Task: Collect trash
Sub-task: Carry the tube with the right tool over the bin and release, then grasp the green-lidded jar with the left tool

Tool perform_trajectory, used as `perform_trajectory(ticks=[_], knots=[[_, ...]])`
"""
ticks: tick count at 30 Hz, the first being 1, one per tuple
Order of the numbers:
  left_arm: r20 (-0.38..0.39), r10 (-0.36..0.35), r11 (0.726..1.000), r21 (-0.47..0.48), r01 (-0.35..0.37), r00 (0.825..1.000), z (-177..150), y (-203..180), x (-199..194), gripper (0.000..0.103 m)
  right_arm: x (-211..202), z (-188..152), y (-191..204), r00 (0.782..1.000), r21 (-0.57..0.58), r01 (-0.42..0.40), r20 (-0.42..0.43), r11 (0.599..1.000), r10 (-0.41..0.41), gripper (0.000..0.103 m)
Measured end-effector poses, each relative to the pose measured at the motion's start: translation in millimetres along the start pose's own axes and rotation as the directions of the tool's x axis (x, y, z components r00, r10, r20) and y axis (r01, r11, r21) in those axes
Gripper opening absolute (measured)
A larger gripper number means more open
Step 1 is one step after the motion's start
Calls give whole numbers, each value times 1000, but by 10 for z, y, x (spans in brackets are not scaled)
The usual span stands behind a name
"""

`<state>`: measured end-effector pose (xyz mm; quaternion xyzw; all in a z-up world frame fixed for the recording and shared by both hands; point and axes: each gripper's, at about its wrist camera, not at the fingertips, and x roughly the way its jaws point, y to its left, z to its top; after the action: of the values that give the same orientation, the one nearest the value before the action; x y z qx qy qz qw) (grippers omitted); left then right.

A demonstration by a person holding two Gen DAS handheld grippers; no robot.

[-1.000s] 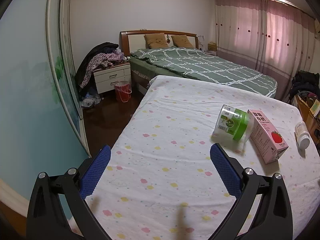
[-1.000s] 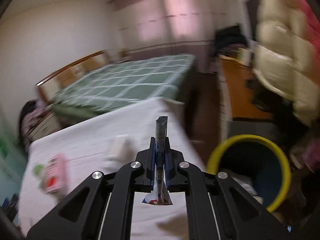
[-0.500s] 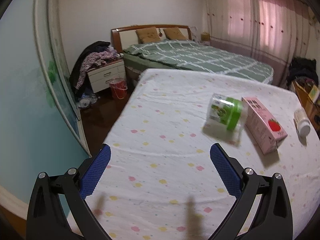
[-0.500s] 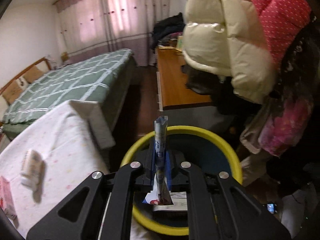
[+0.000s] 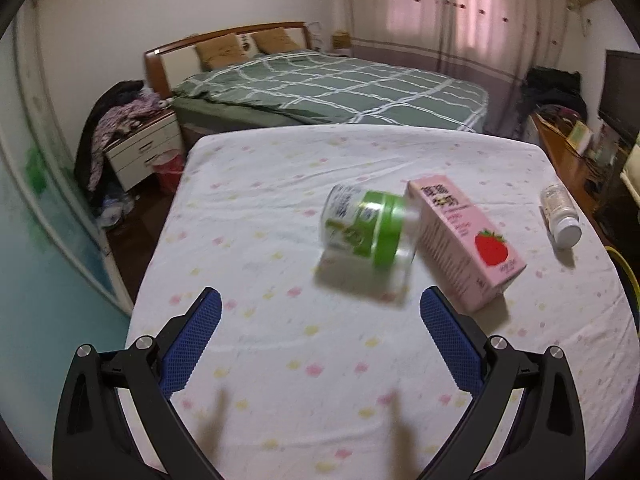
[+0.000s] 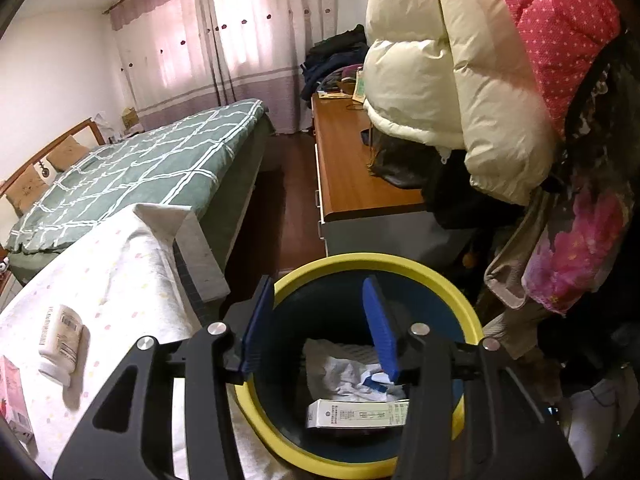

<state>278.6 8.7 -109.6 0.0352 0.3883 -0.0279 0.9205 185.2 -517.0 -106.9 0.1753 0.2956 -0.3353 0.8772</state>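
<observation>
This is a lived-in home bedroom. In the upper middle of the left wrist view stands a double bed with a green checked quilt (image 5: 328,88) and a wooden headboard (image 5: 224,40); pink floor-length curtains (image 5: 472,12) hang upper right, and a white bedside drawer unit heaped with clothes (image 5: 136,140) sits at left. In the right wrist view, puffy cream and red quilted jackets (image 6: 460,60) hang at upper right.

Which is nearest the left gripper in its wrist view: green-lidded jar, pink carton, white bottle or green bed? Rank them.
From the left gripper:
1. Green-lidded jar, just ahead, slightly right.
2. Pink carton, right of the jar, touching it.
3. White bottle, far right edge.
4. Green bed, beyond the white sheet.
</observation>
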Motion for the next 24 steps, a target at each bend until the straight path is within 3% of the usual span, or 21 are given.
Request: perform_trajectory(ticks=[6, 18, 24], knots=[[-21, -47, 997, 66, 48, 999, 206, -149, 247, 98, 28, -10, 11, 1000, 6, -28, -11, 1000, 28, 45], [-95, -37, 991, 123, 49, 995, 427, -300, 872, 97, 39, -27, 94, 998, -10, -66, -20, 998, 66, 49], [-121, -106, 987, 108, 119, 987, 484, -298, 1014, 71, 60, -52, 130, 997, -21, -79, -29, 997, 78, 49]])
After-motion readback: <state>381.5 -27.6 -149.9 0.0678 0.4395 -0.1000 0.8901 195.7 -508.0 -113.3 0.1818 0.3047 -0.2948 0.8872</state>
